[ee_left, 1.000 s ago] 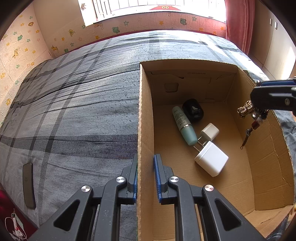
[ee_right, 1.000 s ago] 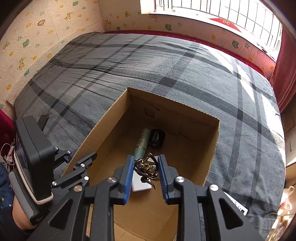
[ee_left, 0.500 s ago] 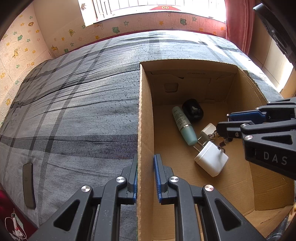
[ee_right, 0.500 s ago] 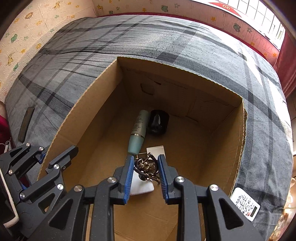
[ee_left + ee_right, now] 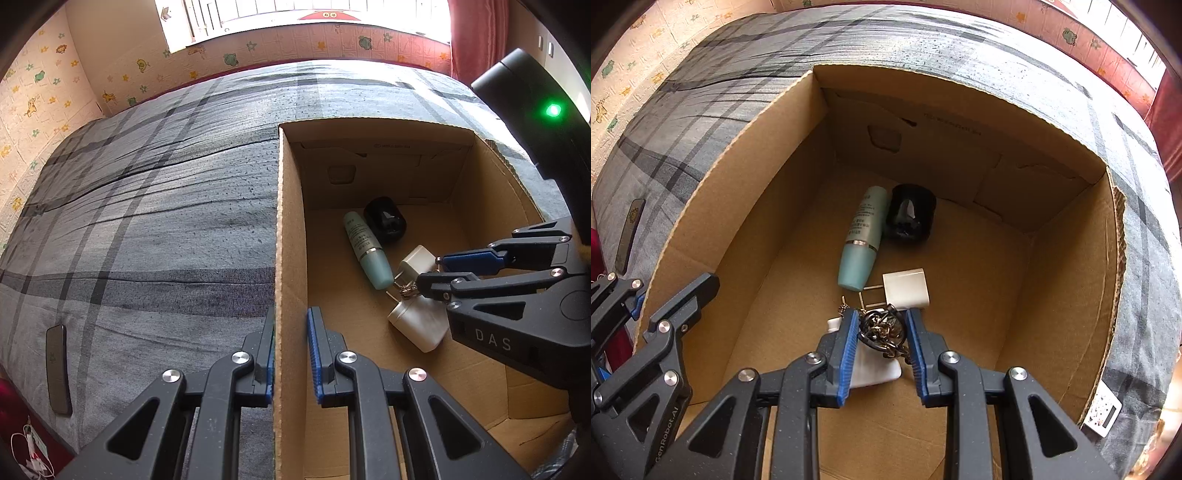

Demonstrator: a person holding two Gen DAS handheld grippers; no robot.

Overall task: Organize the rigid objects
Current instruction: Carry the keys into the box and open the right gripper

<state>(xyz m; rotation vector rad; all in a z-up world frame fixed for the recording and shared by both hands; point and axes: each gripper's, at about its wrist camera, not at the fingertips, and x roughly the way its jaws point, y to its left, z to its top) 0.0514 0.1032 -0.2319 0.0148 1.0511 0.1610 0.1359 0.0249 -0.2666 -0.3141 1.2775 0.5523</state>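
The right gripper (image 5: 879,339), clamped on a bunch of keys (image 5: 882,330), has sunk deep into the cardboard box (image 5: 738,155) since a second ago; at lower centre we now hold the keys just over the white charger (image 5: 417,325), so release looks close. Our left gripper (image 5: 290,354) pinches the box wall. The keys' lower end stays hidden.

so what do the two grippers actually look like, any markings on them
Both are matte black linkage frames with triangular cut-outs, silver pivot bolts and blue ribbed pads on the fingers. The right gripper shows white "DAS" lettering on its side in the left wrist view, with a black housing above it carrying a lit green light. The left gripper shows "GenRobot.AI" on one link. No cables or sleeves are visible.
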